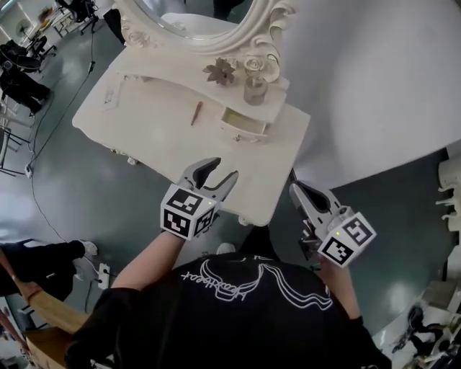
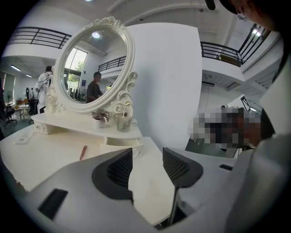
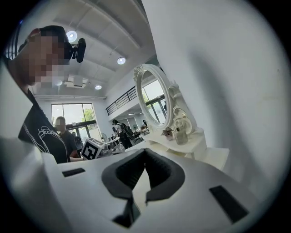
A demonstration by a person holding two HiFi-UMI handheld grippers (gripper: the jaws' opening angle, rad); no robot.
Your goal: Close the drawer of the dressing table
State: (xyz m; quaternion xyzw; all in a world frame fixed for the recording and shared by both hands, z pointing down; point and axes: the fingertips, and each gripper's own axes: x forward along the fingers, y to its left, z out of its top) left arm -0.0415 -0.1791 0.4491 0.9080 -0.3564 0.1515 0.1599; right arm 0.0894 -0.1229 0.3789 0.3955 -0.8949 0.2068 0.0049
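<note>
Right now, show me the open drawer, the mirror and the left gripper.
drawer (image 1: 243, 130): head view, on its pulled-out front panel.
mirror (image 2: 93, 63): left gripper view, on the glass.
left gripper (image 1: 225, 170): head view, midway between its open fingertips.

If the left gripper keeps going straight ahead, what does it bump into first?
Probably the open drawer: the left gripper points toward it over the table top, though depth is unclear.

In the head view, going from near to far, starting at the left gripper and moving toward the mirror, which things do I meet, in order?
left gripper → open drawer → glass bottle → mirror
</note>
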